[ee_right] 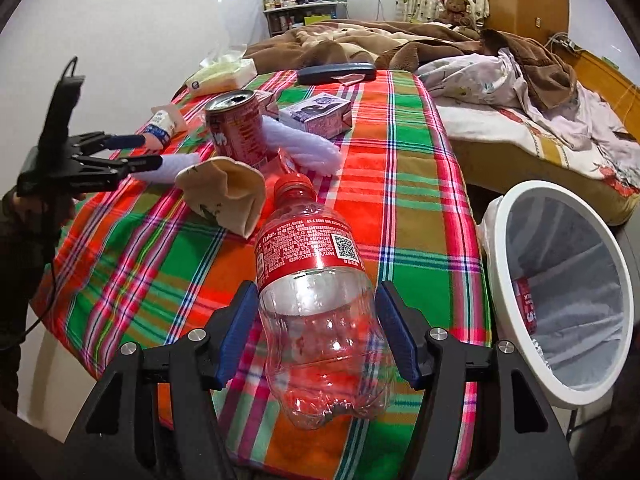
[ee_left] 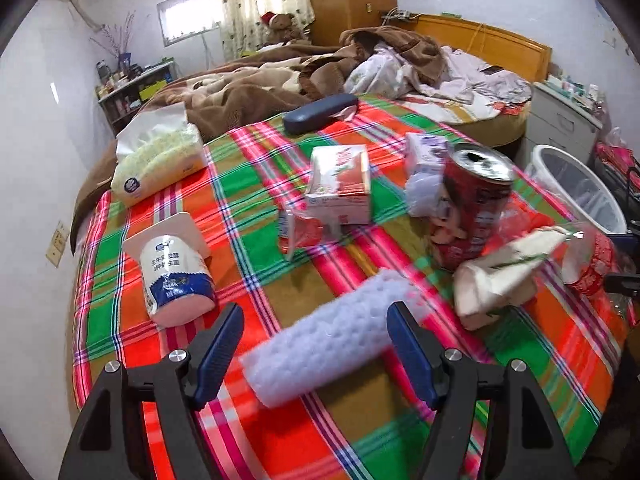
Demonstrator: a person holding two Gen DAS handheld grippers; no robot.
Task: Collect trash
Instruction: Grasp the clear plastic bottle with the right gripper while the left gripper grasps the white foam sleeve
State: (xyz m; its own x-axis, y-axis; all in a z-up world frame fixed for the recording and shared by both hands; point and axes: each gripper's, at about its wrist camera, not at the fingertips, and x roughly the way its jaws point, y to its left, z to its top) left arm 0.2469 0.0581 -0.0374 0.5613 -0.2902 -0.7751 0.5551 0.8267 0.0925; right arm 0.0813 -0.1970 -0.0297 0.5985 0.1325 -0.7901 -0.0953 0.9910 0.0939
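Note:
A clear plastic cola bottle (ee_right: 316, 280) with a red label and cap lies lengthwise in my right gripper (ee_right: 318, 312), whose blue pads press its sides over the plaid bedspread (ee_right: 408, 208). My left gripper (ee_left: 314, 332) stands open around a white foam roll (ee_left: 328, 340) that lies slantwise on the bedspread (ee_left: 280, 272), with a gap at the left finger. In the right wrist view the left gripper (ee_right: 150, 152) sits at the far left. A red can (ee_left: 472, 200) stands upright beside a crumpled beige paper cup (ee_left: 496, 284).
A white lined bin (ee_right: 560, 292) stands off the bed's right edge with a red item inside. On the bedspread lie a red-and-white carton (ee_left: 340, 188), a purple carton (ee_left: 424, 160), a yogurt pouch (ee_left: 176, 276), a tissue pack (ee_left: 156, 160) and a dark case (ee_left: 320, 112).

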